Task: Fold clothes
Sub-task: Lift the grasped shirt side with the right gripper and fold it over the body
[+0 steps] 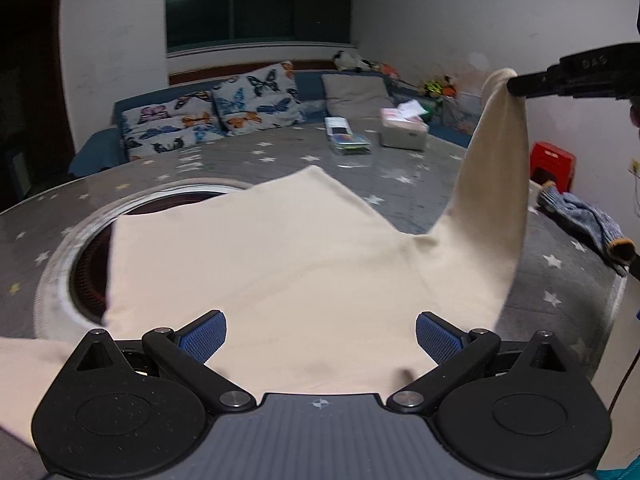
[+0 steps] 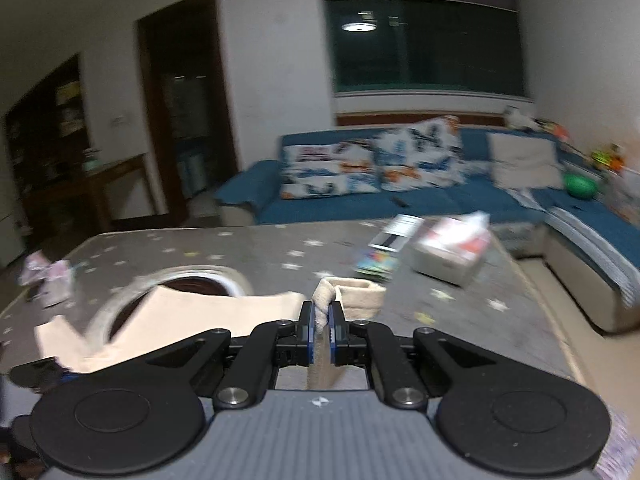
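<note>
The left gripper (image 1: 320, 338) sits low over the cream garment (image 1: 256, 264), its blue pads (image 1: 204, 338) spread wide apart with nothing between them; the cloth lies flat just past them on the grey star-print table (image 1: 420, 168). The right gripper (image 2: 320, 326) is pinched tight on the garment's sleeve cuff (image 2: 352, 296), the cloth bunched between the two pads; in the left view that sleeve (image 1: 492, 184) is drawn up off the table to the gripper at upper right, while the body stays down. The garment partly covers a round white-rimmed opening (image 1: 80, 248) in the table. At the table's right edge lies a blue knit piece (image 1: 584, 220), apart from the garment. Farther back on the table stand a tissue box (image 1: 404, 130) and a stack of flat packs (image 1: 346, 136), side by side. Beyond the table runs a blue sofa (image 2: 400, 204) with butterfly cushions (image 1: 208, 114), and behind it a dark window (image 1: 260, 4).
</note>
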`<action>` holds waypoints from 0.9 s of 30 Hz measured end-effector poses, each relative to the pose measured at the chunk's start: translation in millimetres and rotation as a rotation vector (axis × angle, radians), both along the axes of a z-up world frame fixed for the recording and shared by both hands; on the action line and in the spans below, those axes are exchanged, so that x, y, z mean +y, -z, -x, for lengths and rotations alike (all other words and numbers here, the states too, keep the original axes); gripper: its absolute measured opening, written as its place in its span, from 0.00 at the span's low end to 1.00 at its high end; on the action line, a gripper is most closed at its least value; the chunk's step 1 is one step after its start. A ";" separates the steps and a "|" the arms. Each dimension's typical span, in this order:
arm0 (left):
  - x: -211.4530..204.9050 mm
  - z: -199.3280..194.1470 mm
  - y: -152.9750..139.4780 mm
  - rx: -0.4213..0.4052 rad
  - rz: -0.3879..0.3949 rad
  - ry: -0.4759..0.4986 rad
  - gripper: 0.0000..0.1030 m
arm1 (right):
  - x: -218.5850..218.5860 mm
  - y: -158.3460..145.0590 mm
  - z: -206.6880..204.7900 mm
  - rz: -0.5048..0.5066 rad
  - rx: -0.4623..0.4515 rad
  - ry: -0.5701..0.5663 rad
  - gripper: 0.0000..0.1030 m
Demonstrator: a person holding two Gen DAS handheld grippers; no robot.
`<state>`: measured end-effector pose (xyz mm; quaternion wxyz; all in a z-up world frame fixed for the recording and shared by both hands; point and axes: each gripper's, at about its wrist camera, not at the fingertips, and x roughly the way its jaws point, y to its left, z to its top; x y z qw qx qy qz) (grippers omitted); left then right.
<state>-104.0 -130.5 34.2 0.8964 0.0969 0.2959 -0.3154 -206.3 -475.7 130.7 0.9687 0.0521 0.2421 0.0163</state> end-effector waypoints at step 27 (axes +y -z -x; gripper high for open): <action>109.4 4.3 -0.7 0.011 0.081 -0.282 0.99 | 231.8 70.4 -81.8 0.074 0.224 -0.616 0.06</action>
